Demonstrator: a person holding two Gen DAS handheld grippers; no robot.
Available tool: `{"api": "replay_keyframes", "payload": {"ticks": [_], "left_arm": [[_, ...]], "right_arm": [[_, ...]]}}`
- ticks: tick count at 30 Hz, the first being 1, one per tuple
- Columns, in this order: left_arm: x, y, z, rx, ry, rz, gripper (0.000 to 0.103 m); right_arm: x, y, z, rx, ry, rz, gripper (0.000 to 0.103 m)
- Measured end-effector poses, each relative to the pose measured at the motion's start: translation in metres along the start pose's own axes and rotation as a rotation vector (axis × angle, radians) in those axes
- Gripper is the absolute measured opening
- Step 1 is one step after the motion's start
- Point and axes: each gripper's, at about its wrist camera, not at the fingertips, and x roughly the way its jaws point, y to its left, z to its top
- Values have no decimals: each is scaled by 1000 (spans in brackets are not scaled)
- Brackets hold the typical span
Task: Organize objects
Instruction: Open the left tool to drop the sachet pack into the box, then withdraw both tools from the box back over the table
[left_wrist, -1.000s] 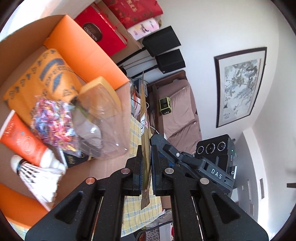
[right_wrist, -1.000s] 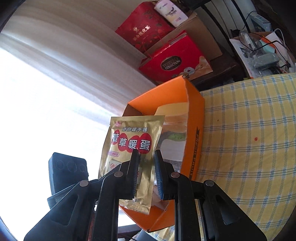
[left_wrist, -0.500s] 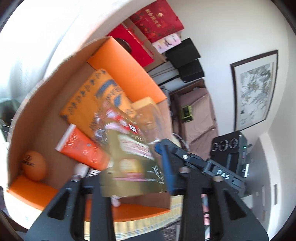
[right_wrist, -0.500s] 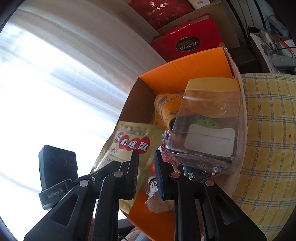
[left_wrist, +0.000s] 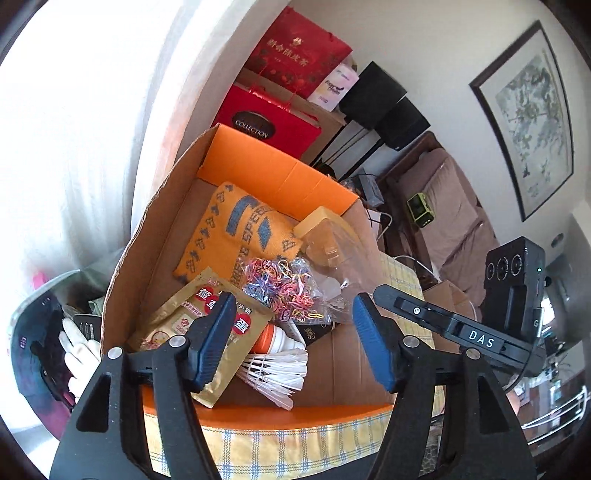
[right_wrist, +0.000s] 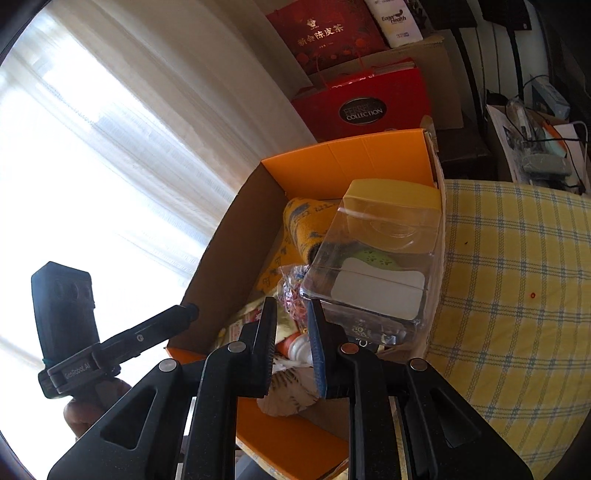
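Since a second ago we dropped the packet (left_wrist: 192, 325) into the box (left_wrist: 258, 166), by its near-left corner; left gripper (left_wrist: 291, 343) opening, empty, right gripper (right_wrist: 291, 343) closed, empty. Next: find another item.

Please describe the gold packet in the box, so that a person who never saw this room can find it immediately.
Find the orange cardboard box on the yellow checked cloth. In its near corner, next to the white shuttlecock and the bag of coloured rubber bands, lies the gold packet. Only it is flat and shiny gold, with red circles holding white Chinese characters.
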Motion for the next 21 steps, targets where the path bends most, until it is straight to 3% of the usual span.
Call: {"api": "replay_keyframes", "payload": {"ticks": [2,6,13,21], "left_arm": [[-6,-11,0,42,-21,39,67],[-12,-30,-4,126,-47,118,76],[-13,-43,-13,170,-63,175,82],[-14,-58,-25,228,-84,238,89]], "right_arm": [[-5,5,-2,-33,-10,-32,20],[-17,14,-5,-95,-39,-107,39],[-28,20,-14,-143,-65,-181,46],[-36,15,-28,-164,-83,-254,68]]}}
